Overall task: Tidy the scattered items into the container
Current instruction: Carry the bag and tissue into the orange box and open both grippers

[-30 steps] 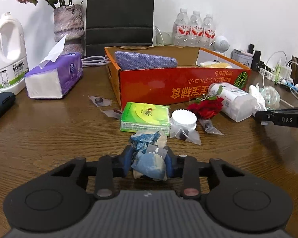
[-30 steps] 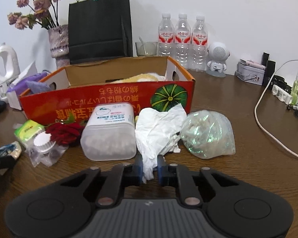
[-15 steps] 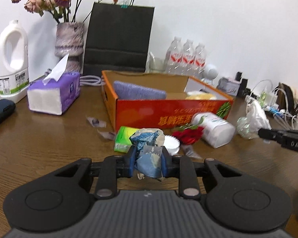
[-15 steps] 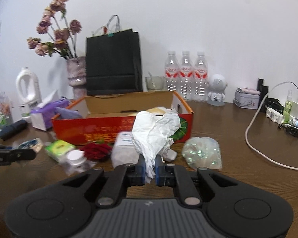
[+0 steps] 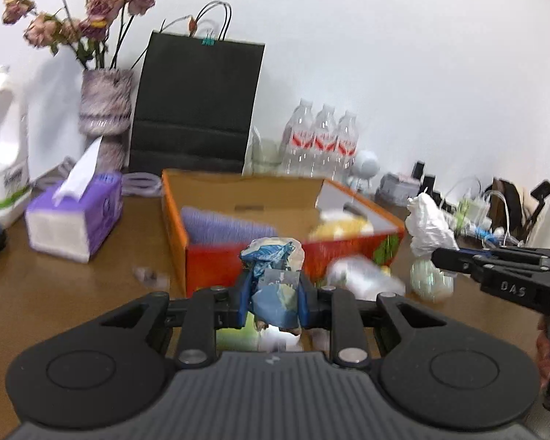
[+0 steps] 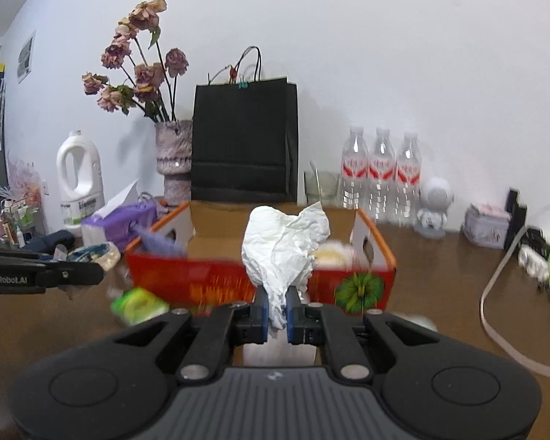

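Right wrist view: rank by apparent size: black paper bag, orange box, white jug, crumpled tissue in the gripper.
1. orange box
2. black paper bag
3. crumpled tissue, inflated by nearness to the camera
4. white jug

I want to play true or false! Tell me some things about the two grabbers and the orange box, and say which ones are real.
1. The right gripper pinches a crumpled white tissue. True.
2. The left gripper is empty. False: it holds a crumpled blue wrapper.
3. The orange box has a purple cloth inside. True.
4. Five water bottles stand by the wall. False: three water bottles stand there.
5. The black paper bag lies flat. False: it stands upright behind the box.
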`<act>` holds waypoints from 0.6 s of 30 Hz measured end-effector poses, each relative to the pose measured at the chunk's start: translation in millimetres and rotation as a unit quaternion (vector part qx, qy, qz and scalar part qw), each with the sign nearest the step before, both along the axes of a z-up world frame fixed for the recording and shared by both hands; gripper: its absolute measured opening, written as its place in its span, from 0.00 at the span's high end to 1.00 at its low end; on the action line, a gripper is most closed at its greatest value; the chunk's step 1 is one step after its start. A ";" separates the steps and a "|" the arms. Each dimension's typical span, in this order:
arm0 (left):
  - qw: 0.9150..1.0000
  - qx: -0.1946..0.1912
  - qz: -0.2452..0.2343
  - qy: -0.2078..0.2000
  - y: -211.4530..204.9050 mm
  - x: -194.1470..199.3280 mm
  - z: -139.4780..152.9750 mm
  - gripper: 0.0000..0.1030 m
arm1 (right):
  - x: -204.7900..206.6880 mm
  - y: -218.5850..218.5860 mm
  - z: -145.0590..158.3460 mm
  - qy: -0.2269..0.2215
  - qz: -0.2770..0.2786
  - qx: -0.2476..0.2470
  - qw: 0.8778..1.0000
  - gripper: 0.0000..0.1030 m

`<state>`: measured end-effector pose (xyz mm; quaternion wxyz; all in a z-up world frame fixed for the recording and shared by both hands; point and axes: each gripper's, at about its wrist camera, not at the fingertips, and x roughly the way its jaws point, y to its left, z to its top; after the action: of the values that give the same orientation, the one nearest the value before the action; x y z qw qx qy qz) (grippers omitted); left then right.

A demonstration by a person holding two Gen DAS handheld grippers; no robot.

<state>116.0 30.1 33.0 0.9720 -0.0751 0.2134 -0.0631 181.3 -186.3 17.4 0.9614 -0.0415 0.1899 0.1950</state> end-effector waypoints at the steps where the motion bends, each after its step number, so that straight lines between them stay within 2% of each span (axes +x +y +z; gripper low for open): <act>1: 1.000 0.001 0.000 -0.004 0.5 9.2 6.2 0.76 | 11.3 2.2 5.9 -0.002 0.000 -0.005 1.000 0.92; 4: 1.000 0.000 0.002 -0.009 -0.3 43.8 22.9 0.76 | 50.7 9.4 19.6 0.006 -0.003 -0.014 1.000 0.92; 7: 1.000 -0.003 0.009 0.002 -4.2 83.7 28.1 0.76 | 96.1 18.1 22.7 0.029 -0.012 -0.030 0.999 0.92; 13: 0.999 0.002 0.025 0.045 -17.9 136.5 2.7 0.74 | 171.4 18.7 -3.7 0.096 -0.049 -0.049 0.993 0.89; 14: 0.998 0.004 0.028 0.055 -19.5 143.2 -3.8 0.69 | 179.6 16.0 -9.6 0.108 -0.054 -0.047 0.992 0.82; 15: 0.997 0.005 0.031 0.064 -20.6 148.8 -10.3 0.61 | 185.8 13.2 -14.7 0.120 -0.057 -0.042 0.990 0.75; 16: 0.997 0.007 0.033 0.072 -21.0 152.9 -15.6 0.55 | 191.9 10.2 -19.8 0.135 -0.057 -0.038 0.988 0.50; 17: 0.996 0.012 0.036 0.079 -21.6 156.5 -20.4 0.43 | 195.7 7.9 -24.6 0.146 -0.057 -0.035 0.987 0.29; 18: 0.996 0.020 0.037 0.083 -22.3 158.9 -24.3 0.40 | 197.3 6.6 -28.7 0.150 -0.053 -0.035 0.987 0.26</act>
<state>274.9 7.8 8.7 0.9540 -0.0680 0.2915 -0.0163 378.6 -179.6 -11.3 0.9289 -0.0348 0.3409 0.1407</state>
